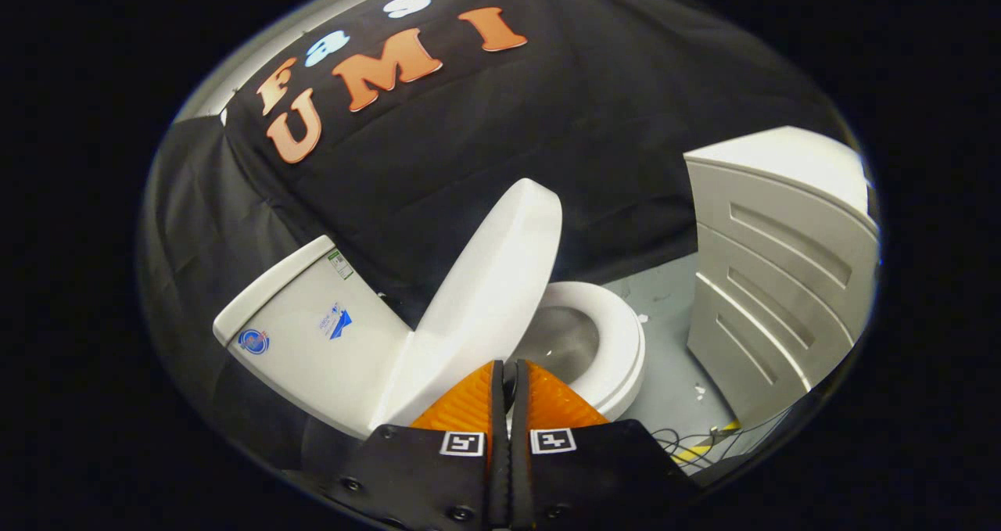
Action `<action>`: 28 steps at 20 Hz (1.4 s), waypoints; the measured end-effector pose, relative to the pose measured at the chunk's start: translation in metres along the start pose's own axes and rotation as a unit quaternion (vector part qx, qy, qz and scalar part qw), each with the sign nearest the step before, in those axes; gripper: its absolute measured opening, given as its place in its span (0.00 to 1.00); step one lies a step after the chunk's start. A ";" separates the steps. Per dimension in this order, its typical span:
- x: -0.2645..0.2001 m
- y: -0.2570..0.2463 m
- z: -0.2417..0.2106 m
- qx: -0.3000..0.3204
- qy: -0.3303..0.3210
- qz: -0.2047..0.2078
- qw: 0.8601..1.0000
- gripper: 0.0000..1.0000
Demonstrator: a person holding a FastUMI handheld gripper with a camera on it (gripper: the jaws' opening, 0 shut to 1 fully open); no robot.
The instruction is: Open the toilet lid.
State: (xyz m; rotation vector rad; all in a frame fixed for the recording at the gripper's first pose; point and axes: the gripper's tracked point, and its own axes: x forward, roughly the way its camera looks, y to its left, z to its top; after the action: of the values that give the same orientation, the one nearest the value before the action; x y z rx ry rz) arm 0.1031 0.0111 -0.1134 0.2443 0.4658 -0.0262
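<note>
The gripper point(506, 368) shows at the bottom middle of the frame, and its two orange fingers point(463, 403) are pressed together with only a thin dark line between them; nothing is seen held there. Just beyond the fingertips is the lid point(489, 281), in the centre of the frame. It is raised and tilted, standing up from its hinge side near the tank point(313, 331), with its top edge leaning to the upper right. The fingertips are very close to the lower part of the lid, but I cannot tell if they touch it.

To the right of the lid the seat point(622, 343) lies down flat on the bowl point(559, 343), and the dark inside of the bowl is open to see.

The tank is at the lower left, with some stickers on its front. At the right side of the frame stands a white cabinet point(770, 281) with drawers, apart from the seat, and a strip of grey floor point(665, 288) runs between them. On the floor at the lower right lie thin cables point(688, 439) and some yellow tape point(715, 435), near the foot of the cabinet. Behind the toilet hangs the black cloth wall point(610, 124)
</note>
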 end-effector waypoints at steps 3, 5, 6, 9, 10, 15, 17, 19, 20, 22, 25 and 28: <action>-0.006 0.020 0.017 -0.061 -0.023 -0.017 0.998 0.08; -0.008 0.030 0.021 -0.066 -0.028 -0.024 0.997 0.08; -0.008 0.031 0.022 -0.069 -0.029 -0.028 0.997 0.08; -0.011 0.043 0.029 -0.084 -0.044 -0.035 0.995 0.08; -0.012 0.050 0.031 -0.096 -0.049 -0.035 0.994 0.08; -0.020 0.085 0.043 -0.160 -0.073 -0.037 0.984 0.08; -0.021 0.095 0.045 -0.182 -0.081 -0.042 0.979 0.08; -0.023 0.105 0.048 -0.192 -0.088 -0.040 0.977 0.08; -0.024 0.111 0.049 -0.193 -0.091 -0.037 0.976 0.08; -0.025 0.120 0.051 -0.201 -0.095 -0.034 0.974 0.08; -0.027 0.136 0.054 -0.213 -0.106 -0.025 0.971 0.08; -0.027 0.147 0.056 -0.221 -0.111 -0.021 0.969 0.08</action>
State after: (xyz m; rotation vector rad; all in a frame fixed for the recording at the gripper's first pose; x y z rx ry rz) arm 0.1152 0.1391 -0.0197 -0.2054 0.2437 0.0094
